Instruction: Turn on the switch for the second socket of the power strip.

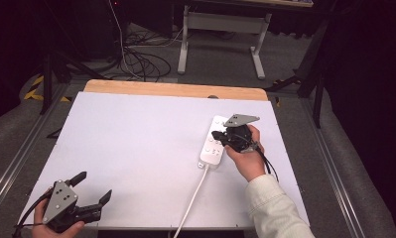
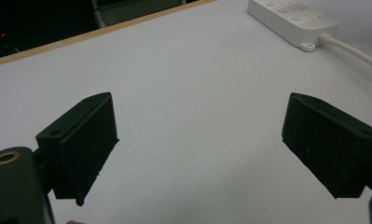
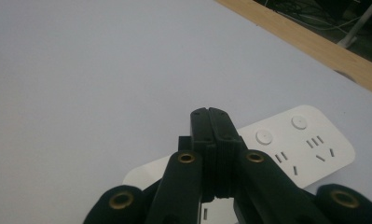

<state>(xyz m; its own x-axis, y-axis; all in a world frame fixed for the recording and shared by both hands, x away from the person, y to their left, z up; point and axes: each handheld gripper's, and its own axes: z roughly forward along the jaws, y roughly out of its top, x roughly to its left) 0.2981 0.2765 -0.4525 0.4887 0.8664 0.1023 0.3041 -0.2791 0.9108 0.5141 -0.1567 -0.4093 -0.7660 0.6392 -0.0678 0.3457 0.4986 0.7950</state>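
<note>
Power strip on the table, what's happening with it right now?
A person holds a gripper in each hand at a white table. The right gripper, jaws shut with nothing between them, is over the white power strip, apparently above its round buttons; whether it touches one I cannot tell. The strip lies flat, its cord running off the near edge. The left gripper waits open near the table's near-left corner, holding nothing.
</note>
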